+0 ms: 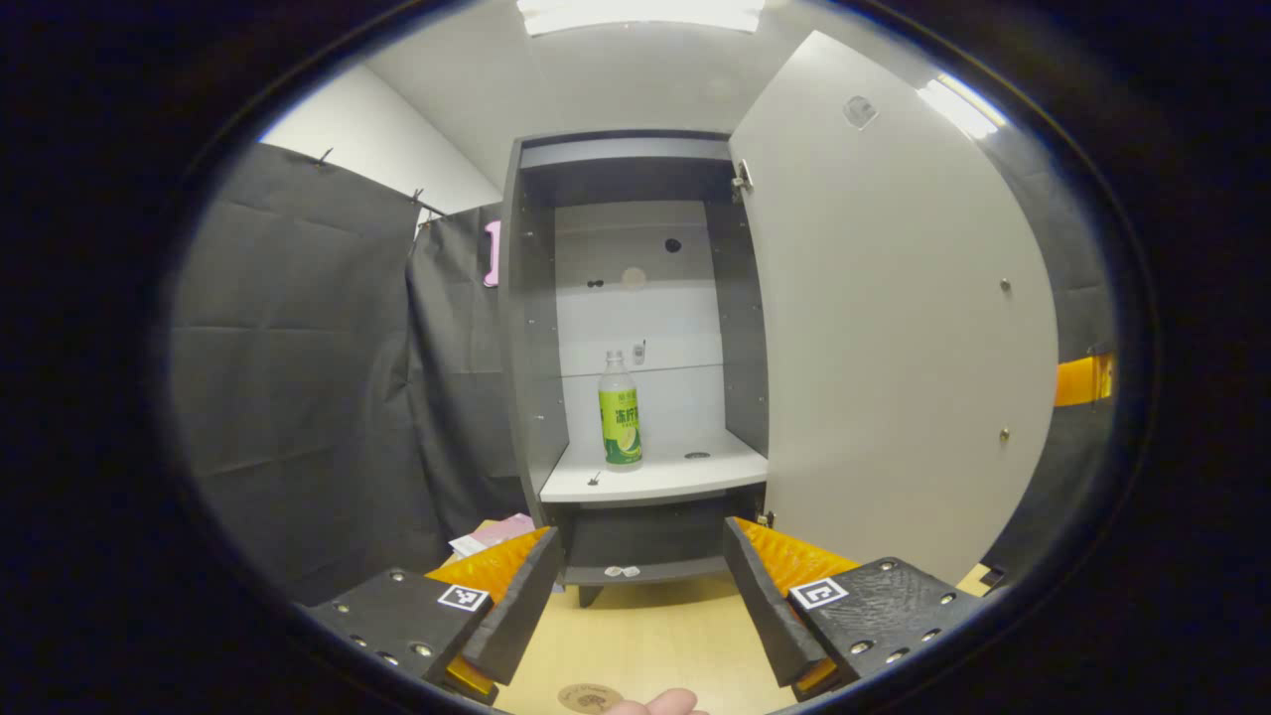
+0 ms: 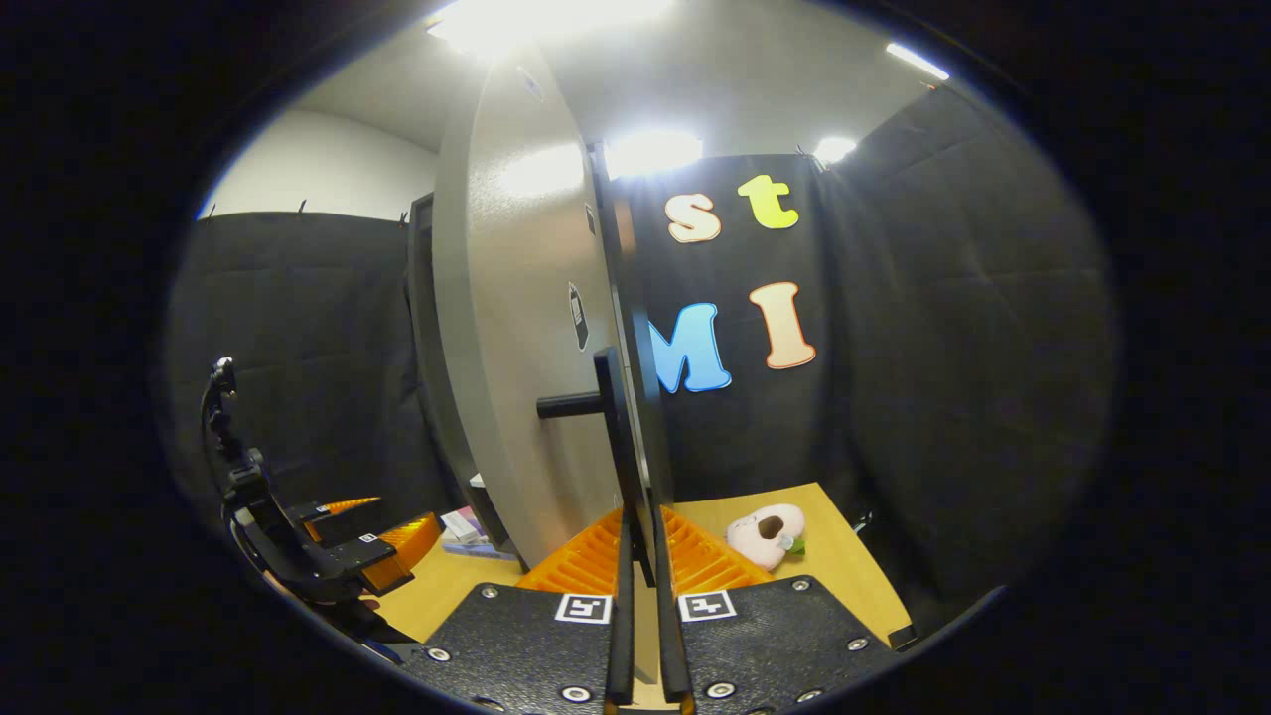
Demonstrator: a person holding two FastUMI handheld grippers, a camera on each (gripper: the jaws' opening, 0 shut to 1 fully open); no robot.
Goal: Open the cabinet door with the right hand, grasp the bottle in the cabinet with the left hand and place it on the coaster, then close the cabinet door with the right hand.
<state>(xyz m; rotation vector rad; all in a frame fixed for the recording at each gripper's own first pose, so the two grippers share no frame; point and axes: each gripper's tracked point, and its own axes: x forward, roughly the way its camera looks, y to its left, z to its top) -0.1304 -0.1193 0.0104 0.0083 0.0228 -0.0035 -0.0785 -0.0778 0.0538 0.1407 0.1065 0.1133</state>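
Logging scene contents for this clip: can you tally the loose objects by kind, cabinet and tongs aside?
Bottle, upright on the cabinet shelf: 1
Coaster, on the table: 1
Plush toy, on the table: 1
Flat packets beside the cabinet, overlapping: cannot tell the count
Total counted: 3

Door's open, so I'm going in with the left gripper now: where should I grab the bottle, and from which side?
Take the bottle across its labelled middle, coming straight in from the open front. It stands upright on the cabinet shelf with free space either side, and the left gripper already faces it, jaws open wide enough to straddle it.
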